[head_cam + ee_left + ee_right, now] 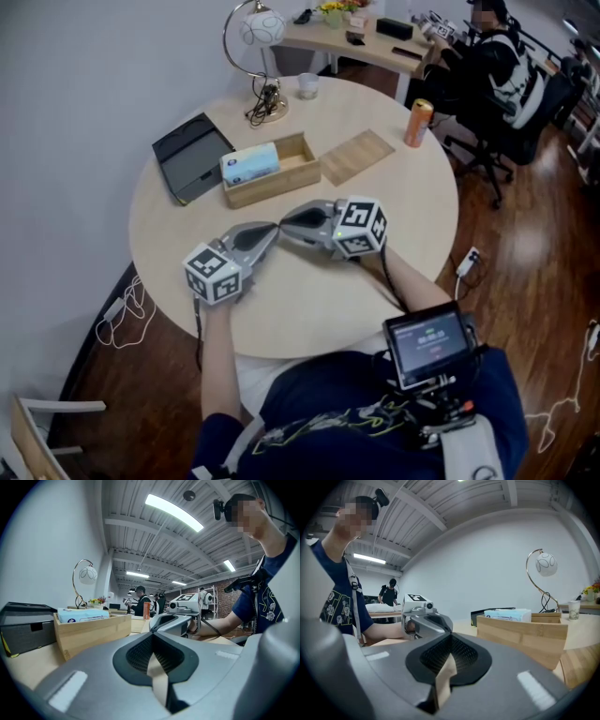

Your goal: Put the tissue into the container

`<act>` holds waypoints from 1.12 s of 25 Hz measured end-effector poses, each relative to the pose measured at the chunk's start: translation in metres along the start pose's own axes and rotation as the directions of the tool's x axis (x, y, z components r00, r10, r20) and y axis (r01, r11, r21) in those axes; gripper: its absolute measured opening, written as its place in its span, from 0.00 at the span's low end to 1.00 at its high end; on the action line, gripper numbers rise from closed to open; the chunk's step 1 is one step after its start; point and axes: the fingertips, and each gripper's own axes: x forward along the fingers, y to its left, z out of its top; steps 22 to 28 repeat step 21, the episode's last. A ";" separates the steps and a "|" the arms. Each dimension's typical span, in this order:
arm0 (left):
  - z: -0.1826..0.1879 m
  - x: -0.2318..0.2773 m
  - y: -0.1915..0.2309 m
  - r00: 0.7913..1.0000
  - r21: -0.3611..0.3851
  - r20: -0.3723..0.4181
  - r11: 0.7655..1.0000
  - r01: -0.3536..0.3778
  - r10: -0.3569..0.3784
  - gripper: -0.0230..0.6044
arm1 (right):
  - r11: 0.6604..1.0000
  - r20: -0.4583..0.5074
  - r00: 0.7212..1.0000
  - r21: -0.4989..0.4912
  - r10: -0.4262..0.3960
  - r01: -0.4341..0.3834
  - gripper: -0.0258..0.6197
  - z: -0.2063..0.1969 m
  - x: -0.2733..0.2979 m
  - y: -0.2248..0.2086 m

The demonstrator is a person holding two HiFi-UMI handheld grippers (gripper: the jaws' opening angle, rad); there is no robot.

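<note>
Currently the shut, empty left gripper (271, 228) and right gripper (285, 225) meet tip-to-tip; the pale-blue tissue pack (250, 163) lies beyond, lengthwise in the open wooden box (277, 186), nearer the left

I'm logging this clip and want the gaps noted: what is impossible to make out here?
- Print on the tissue pack: too small in the head view, blurred in both gripper views.
- Wooden box floor beneath the pack: covered by it in the head view, behind the box's wall in the gripper views.
- Cup contents: too small, head view.
</note>
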 end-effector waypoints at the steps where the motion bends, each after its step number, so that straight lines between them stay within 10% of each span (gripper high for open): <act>1: 0.000 0.000 0.000 1.000 0.000 0.000 1.000 0.000 0.000 0.04 | 1.000 -0.003 1.000 -0.001 0.004 -0.004 0.04 -0.001 0.000 0.001; 28: 0.003 -0.003 0.003 1.000 -0.006 0.010 1.000 -0.023 0.023 0.04 | 1.000 0.004 1.000 -0.004 0.009 -0.009 0.04 0.006 -0.002 0.001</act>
